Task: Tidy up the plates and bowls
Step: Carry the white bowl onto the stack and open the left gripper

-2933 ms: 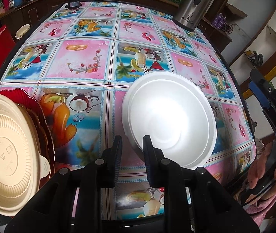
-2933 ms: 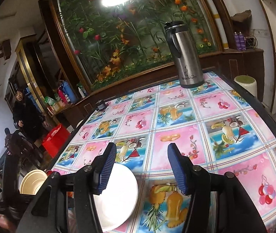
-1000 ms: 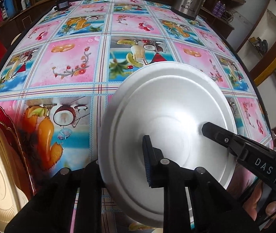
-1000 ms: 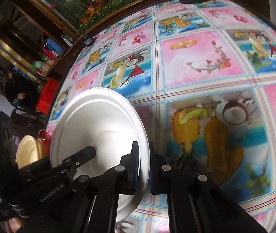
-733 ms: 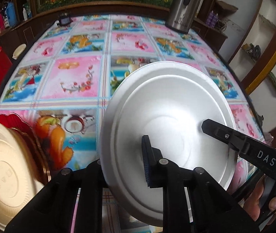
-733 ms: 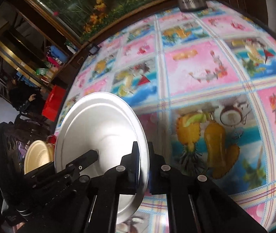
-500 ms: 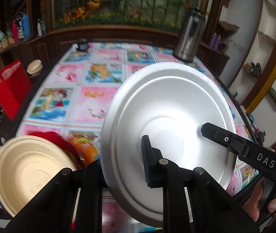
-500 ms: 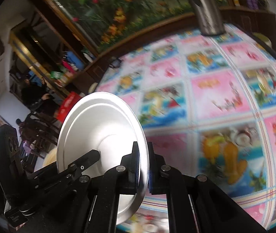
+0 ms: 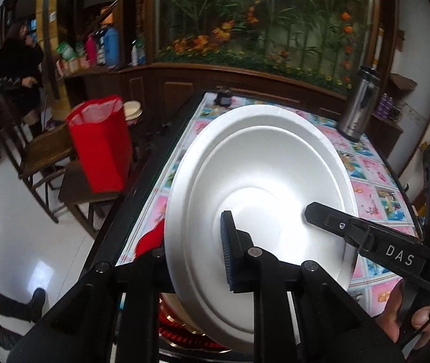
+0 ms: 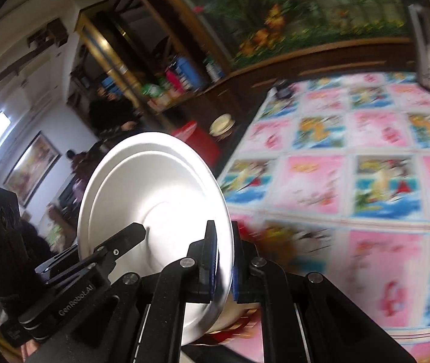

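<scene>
A white foam plate (image 9: 263, 175) is held up off the table, tilted on edge, by both grippers. My left gripper (image 9: 197, 257) is shut on its near left rim; only the inner finger (image 9: 230, 257) shows, the other is behind the plate. My right gripper (image 10: 222, 260) is shut on the plate's (image 10: 154, 187) right rim. Each gripper shows in the other's view. Below the plate, a red plate (image 9: 151, 239) and part of a stack show at the table's near left corner, mostly hidden.
The table (image 9: 375, 181) has a pink and blue fruit-patterned cloth. A steel thermos (image 9: 357, 106) stands at its far right. A red bag (image 9: 100, 142) sits on a wooden chair left of the table. A person (image 9: 18, 69) stands far left.
Both grippers have closed on the white plate, lifted it off the table and swung it left toward the stack at the near left corner.
</scene>
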{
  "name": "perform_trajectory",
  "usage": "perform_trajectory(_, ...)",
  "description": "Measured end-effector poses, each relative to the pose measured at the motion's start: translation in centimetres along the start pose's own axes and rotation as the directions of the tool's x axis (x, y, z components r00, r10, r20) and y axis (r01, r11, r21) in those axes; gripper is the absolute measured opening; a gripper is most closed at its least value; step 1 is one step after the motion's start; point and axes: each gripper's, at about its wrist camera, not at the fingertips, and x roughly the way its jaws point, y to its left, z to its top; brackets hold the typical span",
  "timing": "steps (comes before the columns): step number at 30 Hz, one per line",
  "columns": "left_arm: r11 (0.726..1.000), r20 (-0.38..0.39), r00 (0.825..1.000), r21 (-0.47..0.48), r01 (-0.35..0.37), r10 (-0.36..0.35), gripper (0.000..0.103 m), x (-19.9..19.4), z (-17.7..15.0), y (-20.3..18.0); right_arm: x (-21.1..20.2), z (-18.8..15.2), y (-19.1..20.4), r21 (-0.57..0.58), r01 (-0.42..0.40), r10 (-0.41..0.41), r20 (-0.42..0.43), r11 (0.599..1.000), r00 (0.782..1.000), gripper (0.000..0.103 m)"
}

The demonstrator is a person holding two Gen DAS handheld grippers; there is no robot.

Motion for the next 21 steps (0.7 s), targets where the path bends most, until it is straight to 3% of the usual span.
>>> perform_trajectory(6,0.999,-0.102,0.995,-0.045,0.000,-0.004,0.016,3.0,-2.6,2.2,3.8,-2.5,0.1,-0.018,0.024,-0.026,-0.100,1.000,0.995,0.007)
perform_trajectory(15,1.000,-0.141,0.990,-0.026,-0.018,0.015,0.017,4.2,-4.0,1.3,5.5,-4.0,-0.9,0.003,0.064,-0.063,-0.143,0.998,0.988,0.009)
perform_trajectory(21,0.999,-0.135,0.991,-0.047,-0.015,0.008,0.017,3.3,-4.5,2.7,5.3,-4.7,1.8,-0.143,0.100,-0.116,-0.108,0.985,0.987,0.016)
